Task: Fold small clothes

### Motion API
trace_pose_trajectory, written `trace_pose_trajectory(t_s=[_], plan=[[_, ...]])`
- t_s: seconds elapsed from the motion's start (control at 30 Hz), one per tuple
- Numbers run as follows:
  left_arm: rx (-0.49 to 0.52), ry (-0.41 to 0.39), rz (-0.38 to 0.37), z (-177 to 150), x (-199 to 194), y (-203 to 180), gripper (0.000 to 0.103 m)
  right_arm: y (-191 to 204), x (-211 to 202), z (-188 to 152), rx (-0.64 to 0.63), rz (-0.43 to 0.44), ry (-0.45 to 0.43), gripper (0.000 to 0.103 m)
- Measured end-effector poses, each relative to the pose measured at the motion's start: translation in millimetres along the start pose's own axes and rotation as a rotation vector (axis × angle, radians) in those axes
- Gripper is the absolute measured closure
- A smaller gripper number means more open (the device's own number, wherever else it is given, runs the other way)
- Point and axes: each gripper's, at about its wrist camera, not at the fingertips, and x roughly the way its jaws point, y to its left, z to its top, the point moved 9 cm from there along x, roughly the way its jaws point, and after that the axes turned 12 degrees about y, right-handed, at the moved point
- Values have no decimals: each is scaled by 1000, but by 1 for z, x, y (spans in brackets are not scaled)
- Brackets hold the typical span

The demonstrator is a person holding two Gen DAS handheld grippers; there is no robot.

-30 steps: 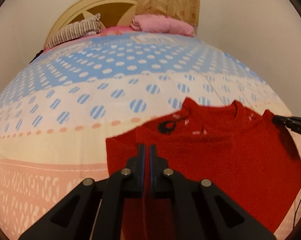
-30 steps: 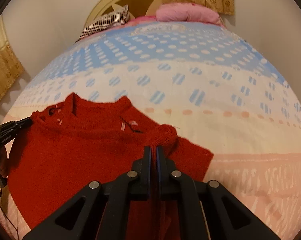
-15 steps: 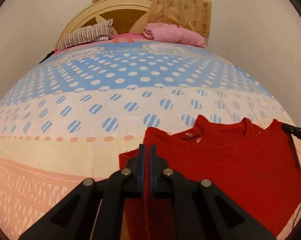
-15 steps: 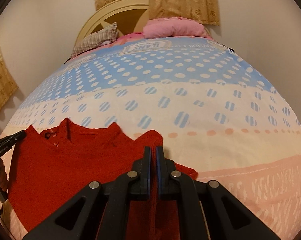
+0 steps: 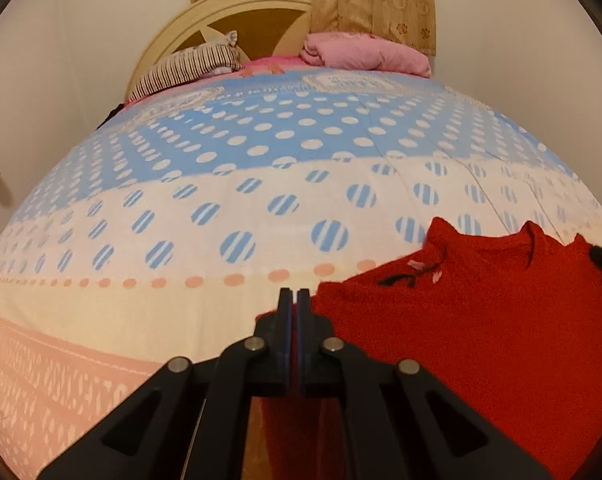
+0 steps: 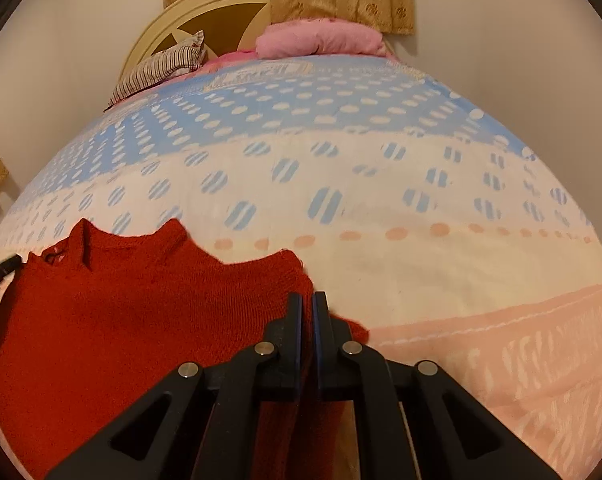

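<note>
1. A fuzzy red knit sweater (image 5: 481, 340) lies at the near end of a bed (image 5: 221, 312) under a smooth polka-dot sheet.
2. The left claw (image 5: 292, 300) and right claw (image 6: 307, 304) are each clamped tight on a sweater edge.
3. Beyond the collar the bed is bare up to the striped pillow (image 5: 189, 68).

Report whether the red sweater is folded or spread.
Mostly spread: the red sweater lies open with its collar visible, edges pinched by left gripper and right gripper.
</note>
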Motion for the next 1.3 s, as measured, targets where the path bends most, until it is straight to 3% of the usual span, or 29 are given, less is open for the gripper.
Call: trace_pose_trajectory(t_s=[0.13, 0.23, 0.33, 0.4, 0.5, 0.57, 0.67, 0.77, 0.87, 0.93, 1.0, 1.2, 1.3], plan=[[-9, 24, -14, -1, 7, 3, 102, 4, -11, 6, -5, -3, -36, 99], [-24, 63, -11, -11, 18, 6, 101, 6, 11, -5, -21, 2, 66, 99], [-71, 41, -22, -15, 5, 14, 99, 1, 6, -8, -10, 7, 65, 92], [-93, 38, -54, -20, -12, 17, 93, -5, -6, -9, 12, 4, 53, 75], [-85, -4, -60, -34, -45, 17, 67, -6, -34, -15, 20, 4, 12, 75], [-54, -23, -47, -47, -61, 15, 43, 8, -59, -30, 7, 72, 0, 75], [28, -51, -30, -78, -80, -1, 34, 41, -82, -55, -50, 176, 3, 69], [99, -15, 1, -96, -68, -17, 32, 84, -88, -82, -147, 218, 22, 59], [125, 26, 66, -98, -48, -22, 31, 124, -70, -98, -220, 233, 98, 59], [127, 32, 90, -92, -38, -20, 25, 137, -46, -103, -226, 188, 173, 59], [104, 22, 103, -85, -34, -15, 15, 141, -36, -97, -214, 165, 172, 58], [30, 38, 70, -79, -18, -7, 7, 145, -18, -76, -157, 159, 180, 58], [-5, 27, 9, -87, -25, -3, 8, 145, -22, -77, -167, 143, 166, 58]])
